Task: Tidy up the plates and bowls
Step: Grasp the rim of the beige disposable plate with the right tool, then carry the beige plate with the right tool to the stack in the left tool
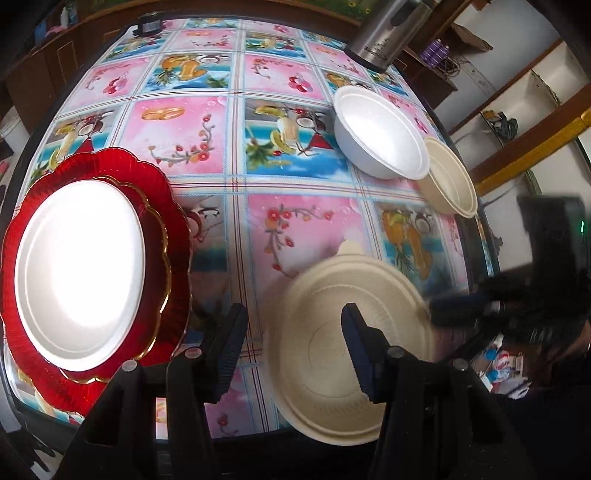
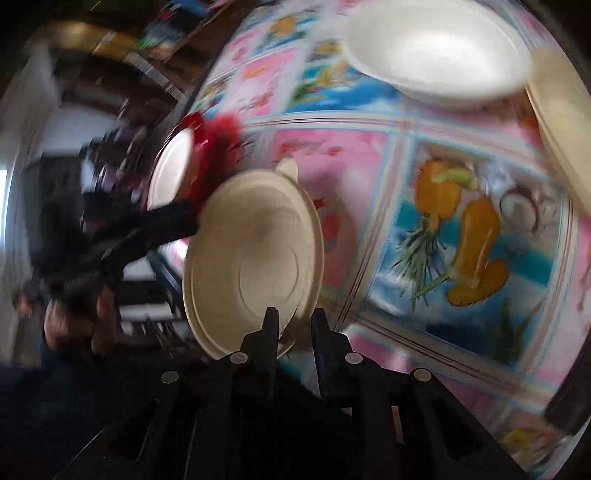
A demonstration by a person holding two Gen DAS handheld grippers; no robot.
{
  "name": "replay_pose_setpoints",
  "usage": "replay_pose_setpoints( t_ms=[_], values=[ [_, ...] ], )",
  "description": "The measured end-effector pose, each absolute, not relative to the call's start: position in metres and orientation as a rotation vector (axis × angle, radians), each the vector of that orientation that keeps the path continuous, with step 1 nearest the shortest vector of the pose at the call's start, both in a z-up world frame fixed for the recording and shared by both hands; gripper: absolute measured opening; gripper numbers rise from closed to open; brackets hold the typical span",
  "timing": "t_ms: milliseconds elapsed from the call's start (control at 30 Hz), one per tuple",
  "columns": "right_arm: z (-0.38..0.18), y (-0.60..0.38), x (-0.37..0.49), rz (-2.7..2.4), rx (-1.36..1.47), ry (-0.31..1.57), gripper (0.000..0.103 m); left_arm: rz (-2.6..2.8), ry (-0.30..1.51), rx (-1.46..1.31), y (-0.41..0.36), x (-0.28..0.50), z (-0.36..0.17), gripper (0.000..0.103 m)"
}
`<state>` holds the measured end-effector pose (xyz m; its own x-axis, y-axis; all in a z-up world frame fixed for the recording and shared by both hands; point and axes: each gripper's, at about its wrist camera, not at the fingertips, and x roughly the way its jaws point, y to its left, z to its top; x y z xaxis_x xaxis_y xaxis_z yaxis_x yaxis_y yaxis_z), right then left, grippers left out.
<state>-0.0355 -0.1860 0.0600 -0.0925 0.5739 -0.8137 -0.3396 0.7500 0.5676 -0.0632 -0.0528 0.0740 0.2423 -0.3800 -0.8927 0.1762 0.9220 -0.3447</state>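
Observation:
My right gripper [image 2: 293, 325] is shut on the rim of a beige plate [image 2: 255, 254] with a small tab, held tilted above the table's near edge; the plate also shows in the left wrist view [image 1: 332, 350], with the right gripper [image 1: 443, 306] at its right rim. My left gripper [image 1: 291, 325] is open and empty, its right finger in front of the beige plate. A white plate [image 1: 81, 269] lies on a red scalloped plate [image 1: 173, 236] at the left. A white bowl [image 1: 380, 133] and a beige bowl [image 1: 450, 177] stand at the right.
The table has a pink and blue fruit-print cloth [image 1: 236, 147]. A steel canister [image 1: 388, 33] stands at the far right corner and a small dark object [image 1: 149, 26] at the far edge. Shelves [image 1: 524, 92] line the wall to the right.

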Motion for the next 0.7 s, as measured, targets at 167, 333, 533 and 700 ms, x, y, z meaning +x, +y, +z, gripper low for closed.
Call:
replay_pose_setpoints(
  t_ms=[167,333,533,700],
  values=[
    [0.071,-0.191,-0.022,0.774,0.217,1.391,0.021,-0.4,1.308,-0.185,-0.048,-0.078,0.073,0.052],
    [0.078,-0.163,-0.007,0.824,0.06,1.339,0.029,-0.47,1.398,-0.193,-0.05,-0.102,0.058,0.052],
    [0.056,-0.129,0.007,0.884,-0.095,1.384,0.045,-0.535,1.493,-0.155,-0.072,-0.113,0.031,0.053],
    [0.048,-0.135,0.005,0.829,-0.056,1.41,0.018,-0.495,1.457,-0.152,-0.077,-0.095,0.031,0.053]
  ],
)
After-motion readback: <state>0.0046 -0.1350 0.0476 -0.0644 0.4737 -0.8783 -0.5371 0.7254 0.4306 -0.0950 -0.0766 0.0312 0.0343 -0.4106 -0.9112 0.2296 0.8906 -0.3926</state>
